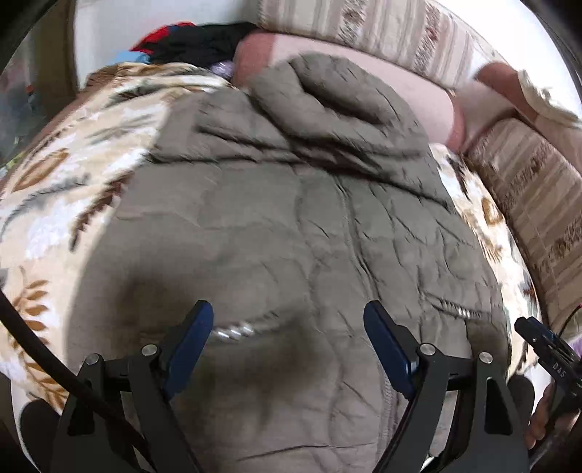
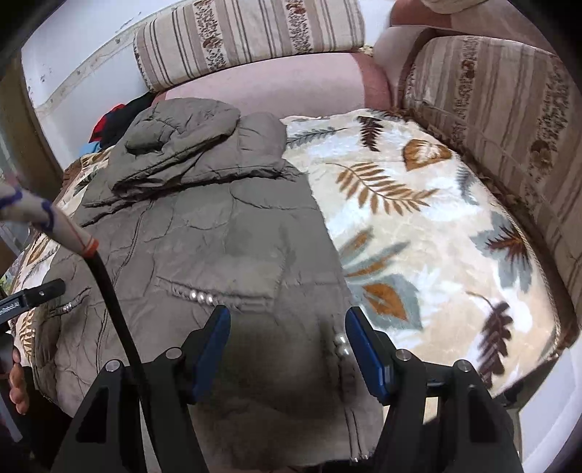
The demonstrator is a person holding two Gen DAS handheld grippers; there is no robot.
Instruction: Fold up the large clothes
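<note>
Item: grey-brown quilted padded jacket with hood (image 1: 283, 225) (image 2: 203, 233). It is laid flat on a cream plush blanket printed with brown, tan and grey-blue leaves (image 1: 62, 203) (image 2: 429, 247), which is spread over a sofa seat. The hood is seen bunched at the far end of the jacket, against the pink seat cushion (image 1: 411, 87) (image 2: 283, 87). Two pocket openings trimmed with small silver studs are visible on the near half of the jacket.

Left gripper (image 1: 289, 320): black frame, blue finger pads (image 1: 192, 338). The fingers are held spread wide above the lower part of the jacket; nothing is gripped between them.

Right gripper (image 2: 287, 324): same build, blue pads (image 2: 363, 349). The fingers are likewise spread apart over the jacket's near right edge; nothing is pinched.

Surroundings: beige striped sofa back cushions with floral bands (image 1: 382, 25) (image 2: 502, 120) are placed behind and to the right of the blanket. A heap of black, red and blue clothing (image 1: 196, 40) (image 2: 116, 120) is seen beyond the jacket's hood, at the far left.
</note>
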